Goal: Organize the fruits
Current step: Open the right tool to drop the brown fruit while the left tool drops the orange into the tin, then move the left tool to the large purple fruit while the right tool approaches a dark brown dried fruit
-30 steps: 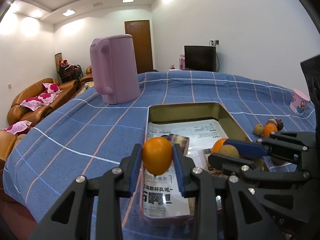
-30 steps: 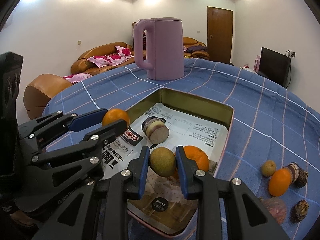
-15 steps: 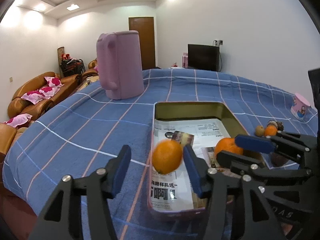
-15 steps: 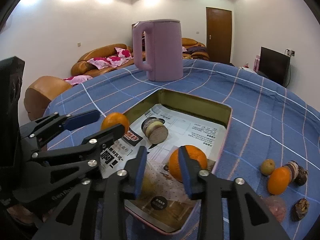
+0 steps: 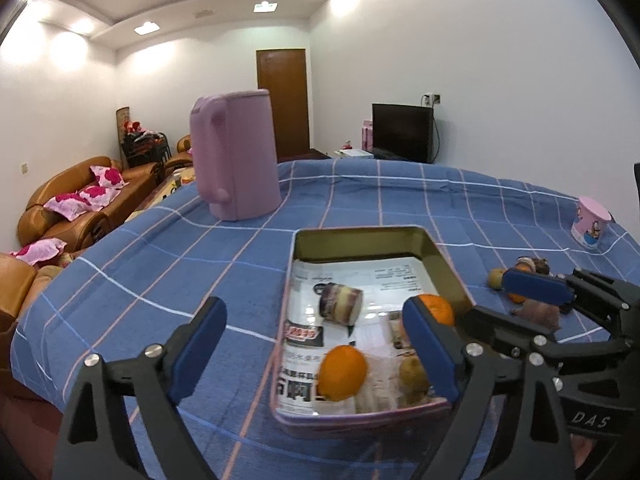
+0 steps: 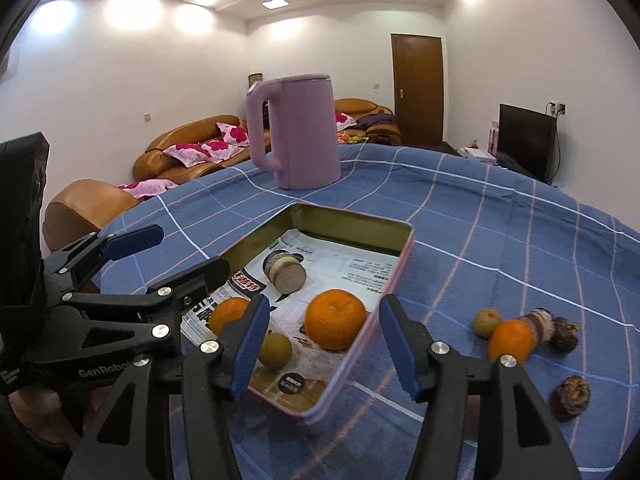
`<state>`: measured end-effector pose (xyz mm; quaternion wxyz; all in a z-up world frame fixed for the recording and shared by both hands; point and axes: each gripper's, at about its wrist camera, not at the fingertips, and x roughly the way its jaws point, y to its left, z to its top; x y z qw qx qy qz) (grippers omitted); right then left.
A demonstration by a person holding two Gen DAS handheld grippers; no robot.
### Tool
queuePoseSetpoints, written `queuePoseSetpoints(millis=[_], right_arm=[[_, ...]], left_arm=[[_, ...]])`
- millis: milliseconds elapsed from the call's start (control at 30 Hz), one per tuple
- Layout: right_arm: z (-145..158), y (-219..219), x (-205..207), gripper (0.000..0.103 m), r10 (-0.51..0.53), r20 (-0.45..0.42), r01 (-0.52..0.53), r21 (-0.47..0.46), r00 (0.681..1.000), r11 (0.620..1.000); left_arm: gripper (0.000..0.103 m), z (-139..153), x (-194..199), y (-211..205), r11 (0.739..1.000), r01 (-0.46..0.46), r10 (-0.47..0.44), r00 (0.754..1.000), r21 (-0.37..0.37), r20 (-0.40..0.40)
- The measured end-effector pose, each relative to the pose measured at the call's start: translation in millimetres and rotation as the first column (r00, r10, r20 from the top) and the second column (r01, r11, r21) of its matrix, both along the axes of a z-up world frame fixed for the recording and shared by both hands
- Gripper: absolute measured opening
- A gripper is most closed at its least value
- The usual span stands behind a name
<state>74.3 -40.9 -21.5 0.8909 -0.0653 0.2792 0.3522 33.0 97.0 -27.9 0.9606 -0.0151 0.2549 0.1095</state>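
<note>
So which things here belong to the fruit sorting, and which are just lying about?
Part of the job:
- tin tray
- oranges in the tray
- small brown fruit in the tray
- loose orange and other pieces on the cloth

Just lying about:
- purple kettle
- pink cup
- television
- sofa

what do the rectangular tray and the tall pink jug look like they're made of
Rectangular tray: probably thin tinplate; its gold inner walls gleam, the rim is rolled and pale pink outside. Tall pink jug: looks like matte moulded plastic, evenly coloured, no sharp reflections.
</note>
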Motion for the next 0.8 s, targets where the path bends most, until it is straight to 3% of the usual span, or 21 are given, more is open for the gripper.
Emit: queuePoseSetpoints(millis=[200,400,667,800], right_arm=[[5.4,-30.9,-4.4,0.06,-0.061,0.034,0.061,-0.001,0.998,0.998],[6.2,-84.1,0.7,0.061,-0.198,0.033,0.198,0.002,0.98,0.98],[-5.2,-151.5,19.1,0.06,-0.408,-0.019,0.408,-0.032,0.913,0.913],[-7.8,-166.4,28.1,0.06,-0.46,-0.035,0.457,-0.074,0.887,0.886]], left_arm=[[0.094,6.6,4.4,-29.9,0.998,0.063,-0.063,0.998,0.025,0.004],[0.096,6.5,11.3,-68.9,0.988,0.141,-0.14,0.99,0.065,-0.013],[0.096,7.2,21.1,-121.0,0.967,0.239,-0.237,0.971,0.091,-0.03],[0.096,5.5,29.6,-146.2,0.951,0.292,-0.288,0.956,0.106,-0.052]])
